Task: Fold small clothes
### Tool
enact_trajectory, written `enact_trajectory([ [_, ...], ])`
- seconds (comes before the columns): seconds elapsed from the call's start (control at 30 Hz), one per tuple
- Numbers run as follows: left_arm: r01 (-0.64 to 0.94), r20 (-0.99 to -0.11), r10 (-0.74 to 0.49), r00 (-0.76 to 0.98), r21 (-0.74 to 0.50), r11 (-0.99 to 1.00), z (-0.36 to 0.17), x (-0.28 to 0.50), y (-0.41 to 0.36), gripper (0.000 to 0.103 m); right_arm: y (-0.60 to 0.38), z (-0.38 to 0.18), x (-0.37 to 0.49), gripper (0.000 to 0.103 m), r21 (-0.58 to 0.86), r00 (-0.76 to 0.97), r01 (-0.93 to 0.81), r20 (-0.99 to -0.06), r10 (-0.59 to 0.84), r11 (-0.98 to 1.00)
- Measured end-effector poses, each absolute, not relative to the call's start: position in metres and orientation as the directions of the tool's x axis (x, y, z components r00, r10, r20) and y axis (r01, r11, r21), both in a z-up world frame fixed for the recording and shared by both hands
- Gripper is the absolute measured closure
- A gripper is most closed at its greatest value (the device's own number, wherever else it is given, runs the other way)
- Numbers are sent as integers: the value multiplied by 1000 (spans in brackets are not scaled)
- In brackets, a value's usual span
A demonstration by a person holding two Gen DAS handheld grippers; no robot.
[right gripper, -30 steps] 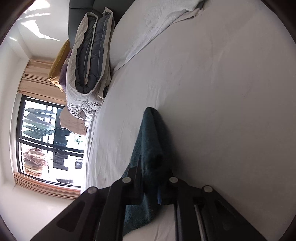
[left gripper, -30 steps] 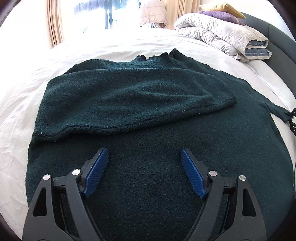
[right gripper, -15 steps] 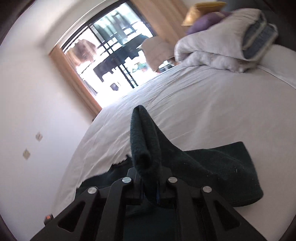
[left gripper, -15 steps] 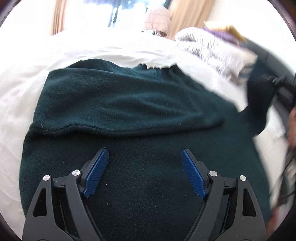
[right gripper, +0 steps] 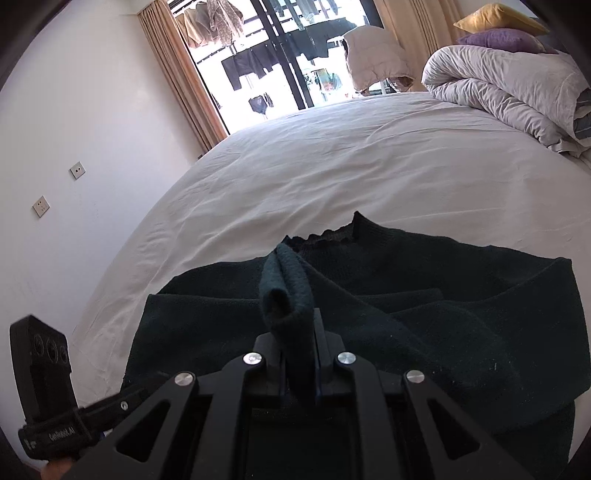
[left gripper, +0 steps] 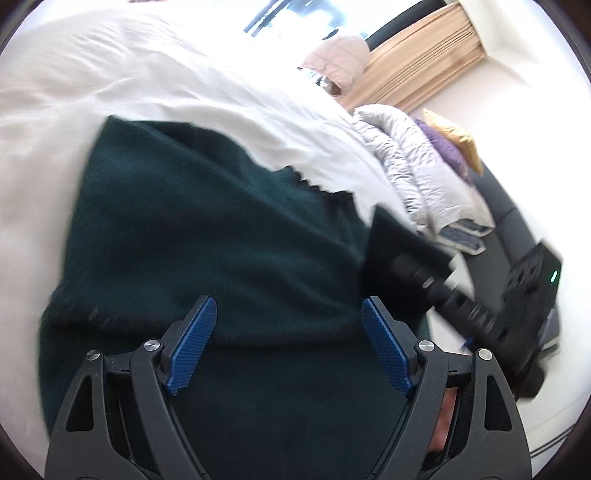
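Note:
A dark green sweater lies flat on the white bed sheet, its frilled collar at the far side. One sleeve is folded across the chest. My left gripper hovers open over the sweater's lower body, with nothing between its blue pads. My right gripper pinches the cuff of the other sleeve above the sweater's middle. Its jaws are opening, with the cuff upright between them. In the left wrist view the right gripper enters from the right, carrying that sleeve.
A rolled grey duvet with purple and yellow pillows sits at the bed's far right. A balcony door with curtains lies beyond the bed, a white wall with sockets to the left. Bare sheet surrounds the sweater.
My right gripper has swung the sleeve from out on the bed's right side over onto the sweater, rolling upright. The left gripper has shifted and rolled, still open.

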State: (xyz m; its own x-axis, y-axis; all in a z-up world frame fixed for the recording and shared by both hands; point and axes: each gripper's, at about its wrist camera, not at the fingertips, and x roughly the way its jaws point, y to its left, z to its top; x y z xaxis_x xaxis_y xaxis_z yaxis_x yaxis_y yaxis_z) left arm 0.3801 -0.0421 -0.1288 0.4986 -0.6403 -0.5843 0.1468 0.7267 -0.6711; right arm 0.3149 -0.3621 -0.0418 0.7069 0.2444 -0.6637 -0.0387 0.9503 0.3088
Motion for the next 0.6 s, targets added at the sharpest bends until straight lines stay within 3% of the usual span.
enact_trajectory([
  [0.07, 137, -569, -677, 467, -709, 691, -130, 396, -44, 16, -353, -48, 316, 86, 298, 698, -41, -674, 241, 954],
  [0.13, 95, -577, -692, 433, -734, 672, -136, 409, -44, 11, -346, -56, 320, 76, 297, 683, -61, -683, 257, 953],
  [0.2, 78, -582, -693, 425, -739, 669, -138, 415, -46, 11, -340, -67, 322, 46, 356, 634, -114, -693, 344, 928],
  [0.27, 87, -588, -693, 418, -733, 674, -136, 417, -51, 7, -340, -72, 313, 38, 407, 610, -159, -676, 414, 900],
  [0.6, 117, -690, -636, 347, -640, 759, -132, 420, -98, 7, -452, -85, 210, 38, 624, 702, 37, -572, 425, 780],
])
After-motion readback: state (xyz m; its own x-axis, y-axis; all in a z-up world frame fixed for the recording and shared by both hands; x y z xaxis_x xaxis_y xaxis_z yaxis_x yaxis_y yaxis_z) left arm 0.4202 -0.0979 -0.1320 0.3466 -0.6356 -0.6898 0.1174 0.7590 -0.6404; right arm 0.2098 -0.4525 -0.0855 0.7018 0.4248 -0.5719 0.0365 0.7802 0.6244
